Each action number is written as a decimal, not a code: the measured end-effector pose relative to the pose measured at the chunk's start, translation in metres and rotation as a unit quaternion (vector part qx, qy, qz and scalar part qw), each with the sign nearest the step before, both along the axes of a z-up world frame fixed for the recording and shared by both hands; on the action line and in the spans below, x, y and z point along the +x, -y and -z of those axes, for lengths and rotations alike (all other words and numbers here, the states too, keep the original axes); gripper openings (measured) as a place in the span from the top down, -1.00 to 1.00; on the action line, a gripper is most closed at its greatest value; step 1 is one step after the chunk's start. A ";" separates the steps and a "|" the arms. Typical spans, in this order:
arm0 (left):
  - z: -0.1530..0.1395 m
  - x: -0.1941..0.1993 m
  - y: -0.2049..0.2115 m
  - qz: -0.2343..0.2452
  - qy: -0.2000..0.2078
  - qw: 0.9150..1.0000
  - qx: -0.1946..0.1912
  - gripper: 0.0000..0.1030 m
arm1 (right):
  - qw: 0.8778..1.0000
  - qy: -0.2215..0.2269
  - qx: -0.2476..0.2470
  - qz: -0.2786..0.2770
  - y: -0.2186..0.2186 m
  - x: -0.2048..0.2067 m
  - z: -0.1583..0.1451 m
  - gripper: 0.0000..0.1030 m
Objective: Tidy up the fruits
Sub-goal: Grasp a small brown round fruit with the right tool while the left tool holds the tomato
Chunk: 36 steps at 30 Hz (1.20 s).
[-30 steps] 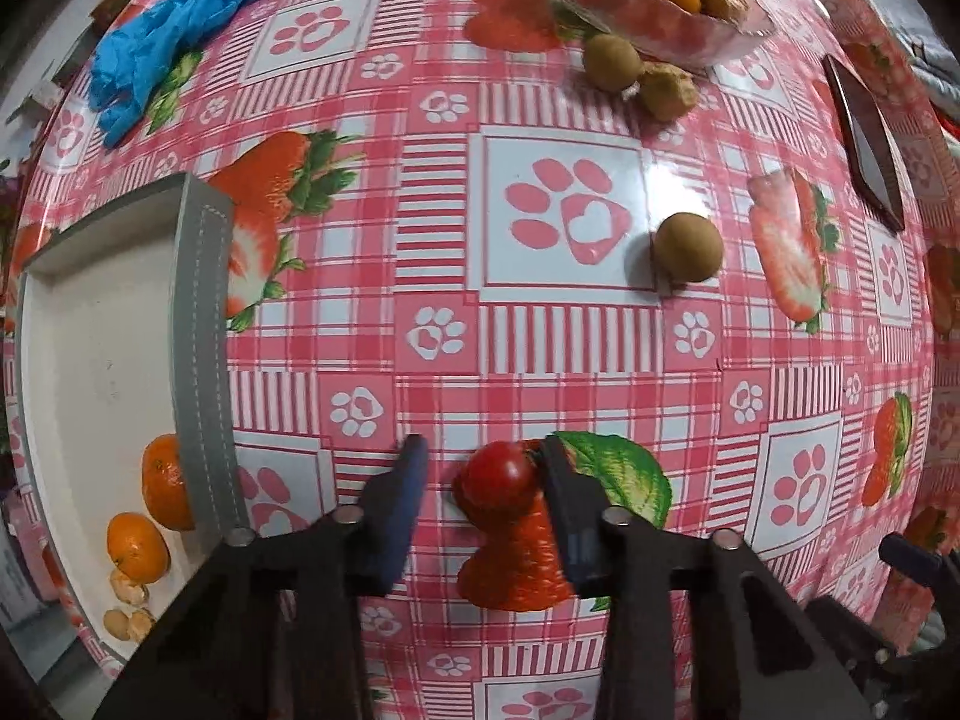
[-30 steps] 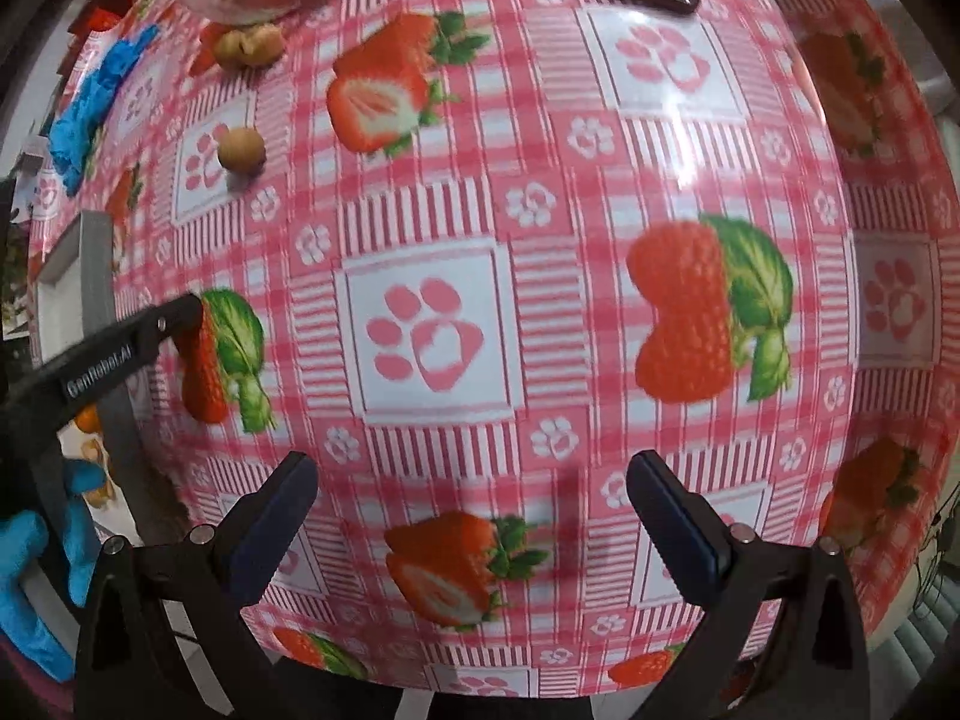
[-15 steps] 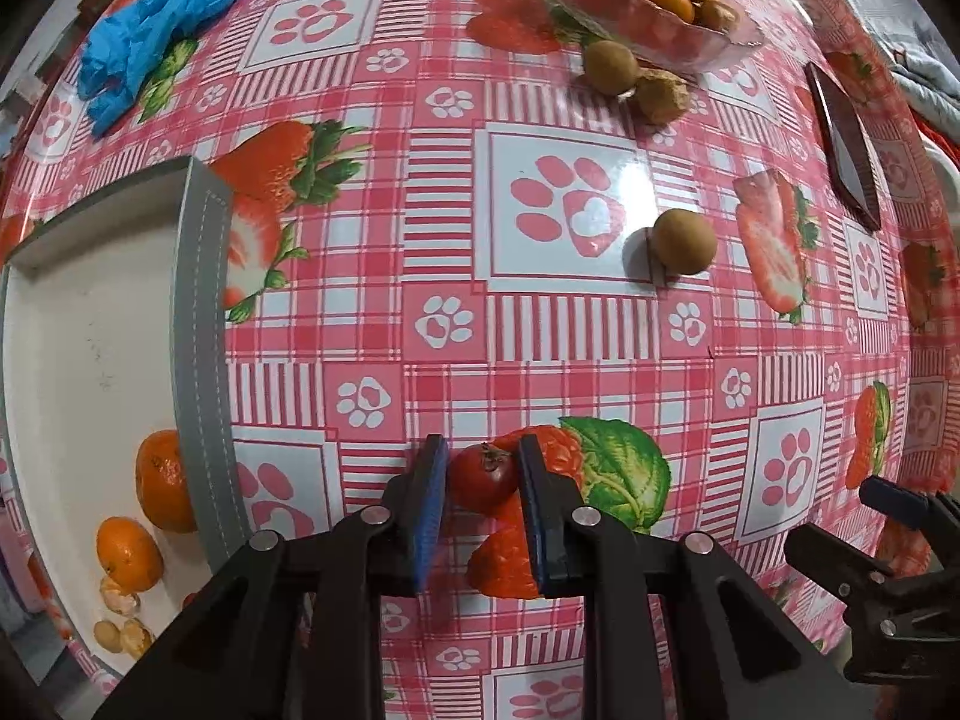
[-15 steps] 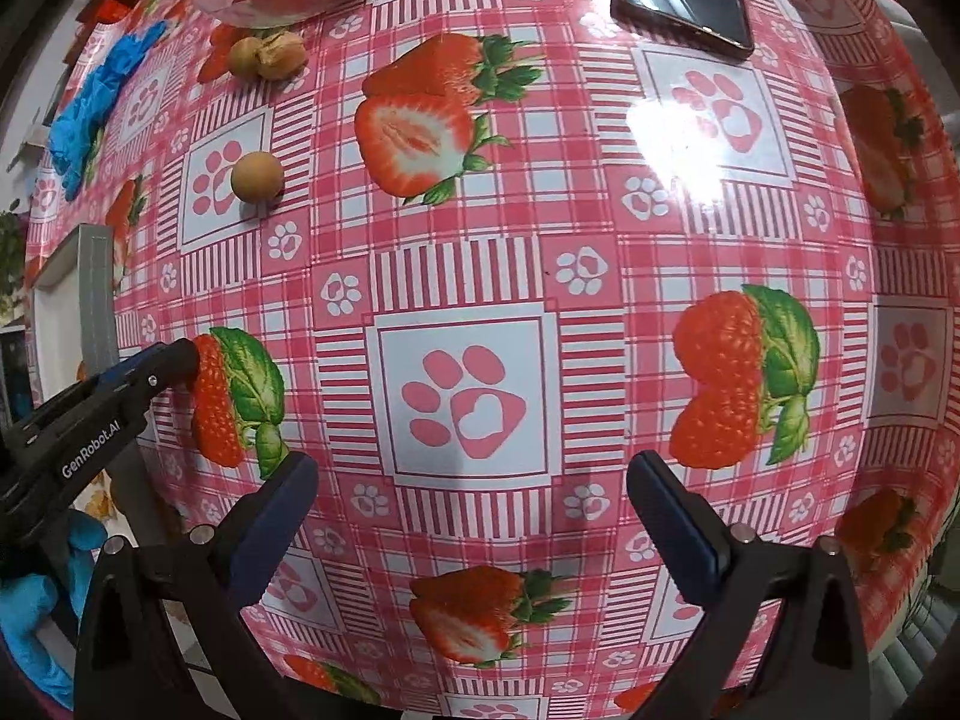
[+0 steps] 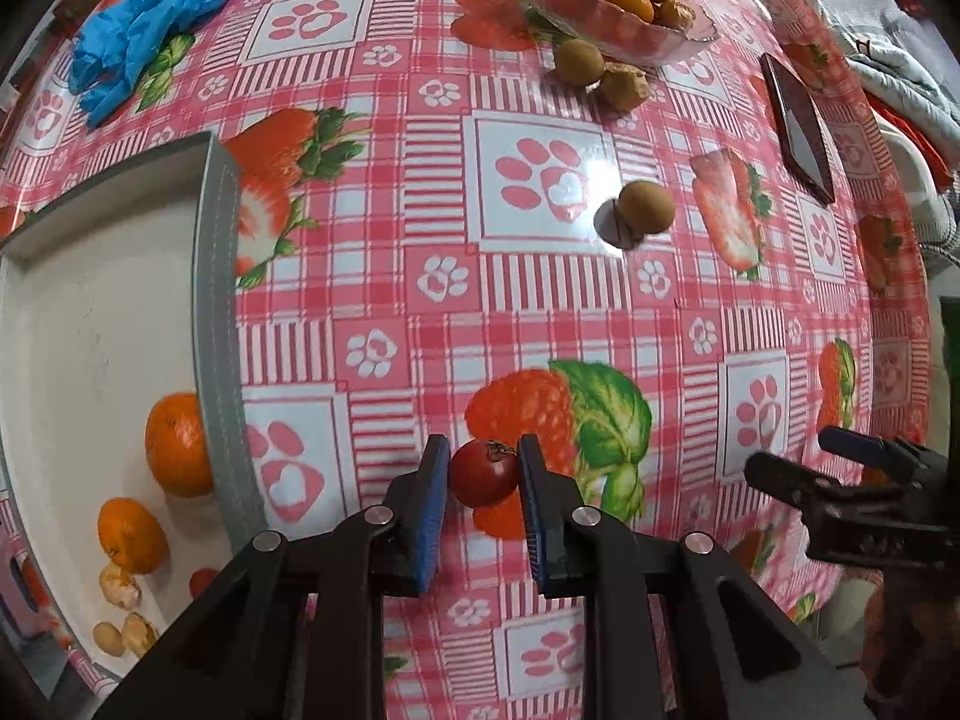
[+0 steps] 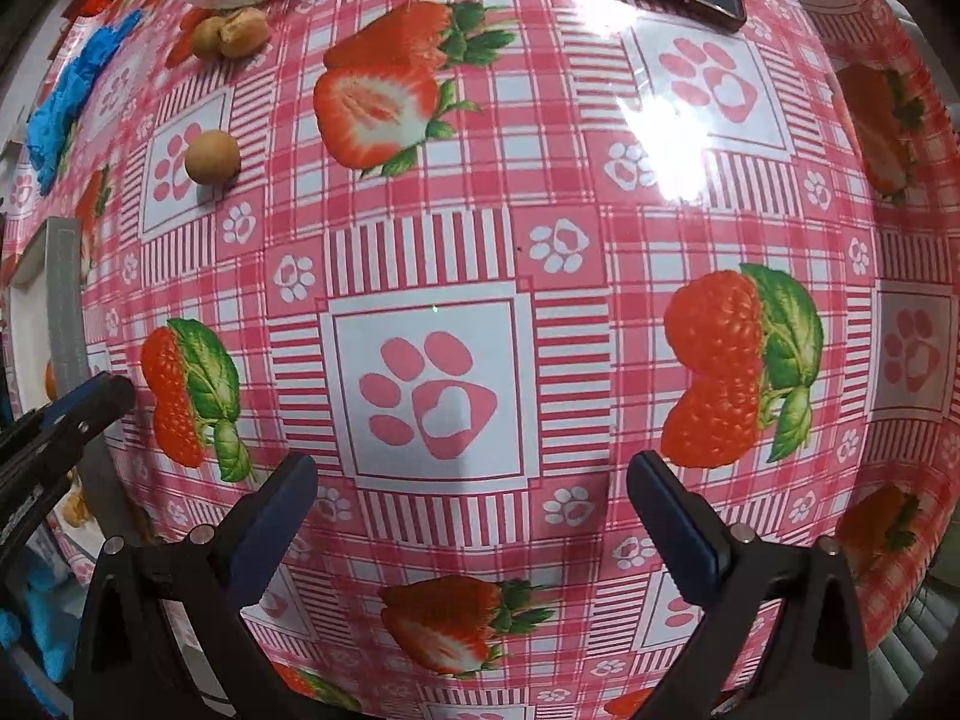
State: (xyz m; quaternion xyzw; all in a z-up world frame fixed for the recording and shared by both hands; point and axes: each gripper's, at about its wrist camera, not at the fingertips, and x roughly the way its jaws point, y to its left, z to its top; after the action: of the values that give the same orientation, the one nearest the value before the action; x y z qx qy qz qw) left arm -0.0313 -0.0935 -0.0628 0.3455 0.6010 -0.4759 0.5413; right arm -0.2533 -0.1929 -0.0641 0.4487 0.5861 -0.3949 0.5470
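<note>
The left gripper (image 5: 483, 474) has its fingers clamped on the cherry tomato (image 5: 483, 473), just above the bench (image 5: 420, 276); it should keep that pinch gentle (thin skin) and carry it over the tray (image 5: 90, 312) wall; the right gripper (image 6: 474, 516) hangs with fingers apart, empty.

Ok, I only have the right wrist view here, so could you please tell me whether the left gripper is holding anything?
Observer: Yes, the left gripper is shut on a small red tomato.
Operator: Thank you. What is already lying in the tray?
Observer: The tray holds two orange fruits and some pale nut-like pieces.
Operator: And what does the glass bowl contain?
Observer: The bowl has a mix of small orange, red and brown fruits.
</note>
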 end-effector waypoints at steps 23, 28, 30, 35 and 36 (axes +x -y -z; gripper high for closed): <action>-0.042 0.006 -0.059 0.000 0.015 1.000 -0.001 0.53 | 0.988 0.036 -0.093 -0.118 0.050 0.160 -0.020 -0.37; -0.045 0.009 -0.063 -0.004 0.019 1.000 0.001 0.53 | 0.985 0.030 -0.109 -0.133 0.034 0.169 -0.008 0.16; -0.047 0.009 -0.063 -0.005 0.022 1.000 0.001 0.53 | 0.984 0.029 -0.109 -0.140 0.028 0.172 -0.007 0.46; -0.053 0.010 -0.066 -0.008 0.030 1.000 0.002 0.53 | 0.984 0.044 -0.105 -0.136 0.011 0.163 -0.015 0.46; -0.054 0.009 -0.067 -0.008 0.032 0.999 0.002 0.53 | 0.984 0.050 -0.103 -0.137 0.006 0.161 -0.019 0.46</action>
State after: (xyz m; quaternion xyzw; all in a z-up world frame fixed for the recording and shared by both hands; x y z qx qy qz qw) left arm -0.0225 -0.0265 -0.0093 0.3569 0.5872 -0.4592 0.5629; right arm -0.0918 -0.1990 -0.0449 0.3249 0.5704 -0.3517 0.6674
